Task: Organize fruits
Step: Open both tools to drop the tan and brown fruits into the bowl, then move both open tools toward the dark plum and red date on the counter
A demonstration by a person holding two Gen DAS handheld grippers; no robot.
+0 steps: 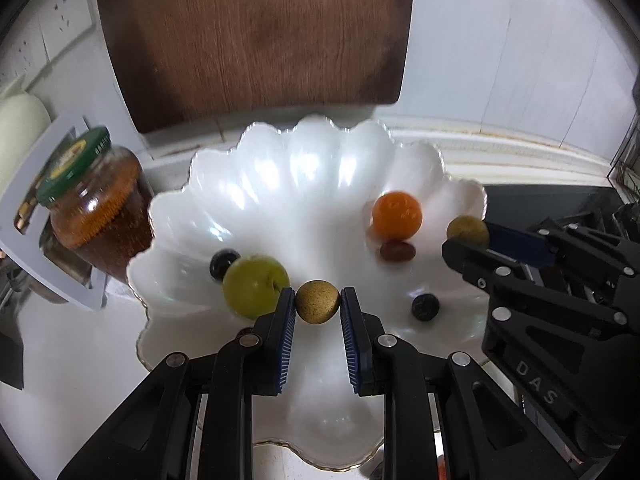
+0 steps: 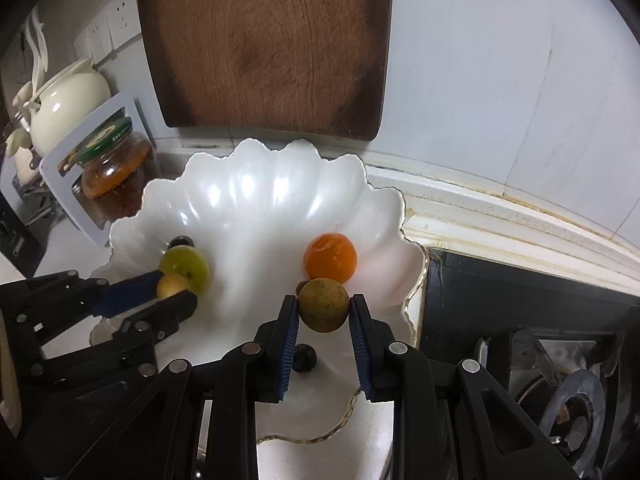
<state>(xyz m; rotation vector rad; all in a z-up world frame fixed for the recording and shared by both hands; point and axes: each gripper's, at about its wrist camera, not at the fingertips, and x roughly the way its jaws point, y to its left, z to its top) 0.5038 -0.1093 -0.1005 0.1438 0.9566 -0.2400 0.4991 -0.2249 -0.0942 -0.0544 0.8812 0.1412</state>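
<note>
White counter (image 2: pixel 332 452) carries a scalloped white bowl (image 1: pixel 256 168) below a leaning wooden board. Each hand-held gripper, left (image 1: pixel 318 304) and right (image 2: pixel 324 310), pinches a small brown longan over the bowl. Released high, either could roll against the orange (image 2: pixel 330 258) or green fruit (image 1: pixel 252 284) and bounce over the rim.

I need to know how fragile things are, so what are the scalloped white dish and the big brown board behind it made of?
Scalloped white dish: looks like glazed ceramic or opal glass, given its glossy highlights and thin gilt rim. Big brown board: apparently wood, with visible grain rings and a matte finish.
</note>
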